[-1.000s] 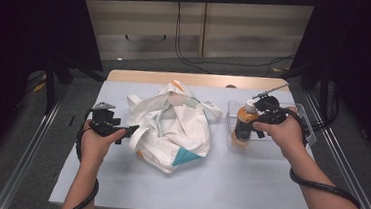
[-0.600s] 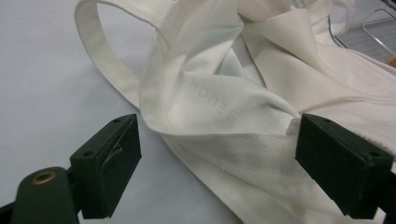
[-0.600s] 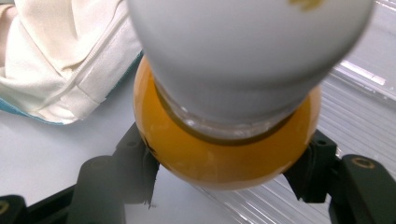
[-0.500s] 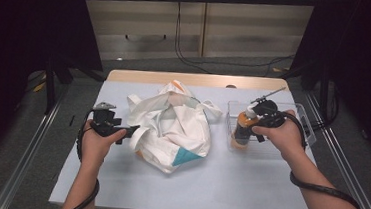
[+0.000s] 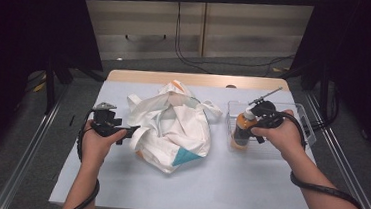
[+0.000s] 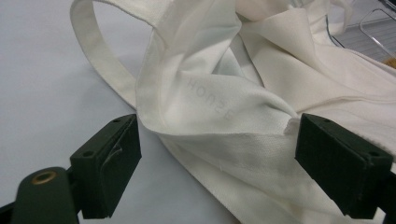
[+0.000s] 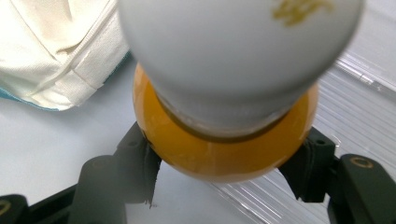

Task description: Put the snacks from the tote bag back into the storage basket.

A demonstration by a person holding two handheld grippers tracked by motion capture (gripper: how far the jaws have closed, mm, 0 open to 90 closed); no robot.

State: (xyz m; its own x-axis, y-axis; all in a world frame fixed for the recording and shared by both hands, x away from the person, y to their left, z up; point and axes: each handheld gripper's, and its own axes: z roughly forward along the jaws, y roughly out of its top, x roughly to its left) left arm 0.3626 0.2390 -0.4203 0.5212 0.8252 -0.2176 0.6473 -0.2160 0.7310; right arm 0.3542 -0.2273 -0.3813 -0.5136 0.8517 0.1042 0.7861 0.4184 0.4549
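In the right half of the high view, the right gripper (image 5: 255, 121) holds an orange bottle (image 5: 242, 131) with a white cap. The bottle stands upright in a clear plastic tray (image 5: 306, 125) at the right side of the table (image 5: 227, 188). In the right gripper view, the two black jaws pinch the round orange body of the bottle (image 7: 224, 149) from both sides, low in the frame. In the middle of the high view lies a crumpled white cloth bag (image 5: 172, 126) with a teal corner. The left gripper (image 5: 130, 129) sits at the bag's left edge. In the left gripper view, its jaws are spread wide apart, and a fold of the bag (image 6: 219, 112) lies between them.
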